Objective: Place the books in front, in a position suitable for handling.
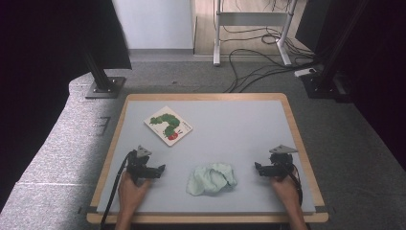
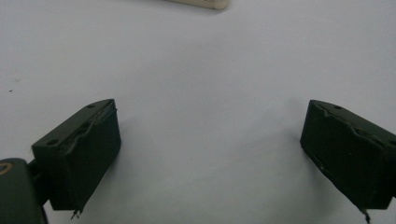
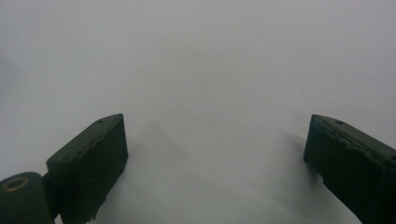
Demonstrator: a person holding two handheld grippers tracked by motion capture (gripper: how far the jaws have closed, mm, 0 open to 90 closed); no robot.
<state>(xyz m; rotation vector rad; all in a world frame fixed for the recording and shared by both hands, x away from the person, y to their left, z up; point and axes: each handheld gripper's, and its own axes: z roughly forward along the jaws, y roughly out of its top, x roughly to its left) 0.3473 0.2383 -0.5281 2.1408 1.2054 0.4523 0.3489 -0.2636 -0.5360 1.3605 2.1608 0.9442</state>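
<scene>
Resting low over the counter [image 1: 249,124], the left hand-held gripper [image 1: 160,168] and the right hand-held gripper [image 1: 258,167] are both standing with jaws wide and nothing between them. The crumpled pale green cloth [image 1: 211,178] is lying between the two, near each. The caterpillar book [image 1: 168,125] is sitting beyond the left one.

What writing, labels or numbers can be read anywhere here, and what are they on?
None can be read.
book: a green caterpillar picture on the cover; a small dark line of print near its right edge, too small to read.
cloth: plain pale green, no print.
table: plain grey surface, no markings.
left gripper and right gripper: black fingers, no lettering visible.
</scene>
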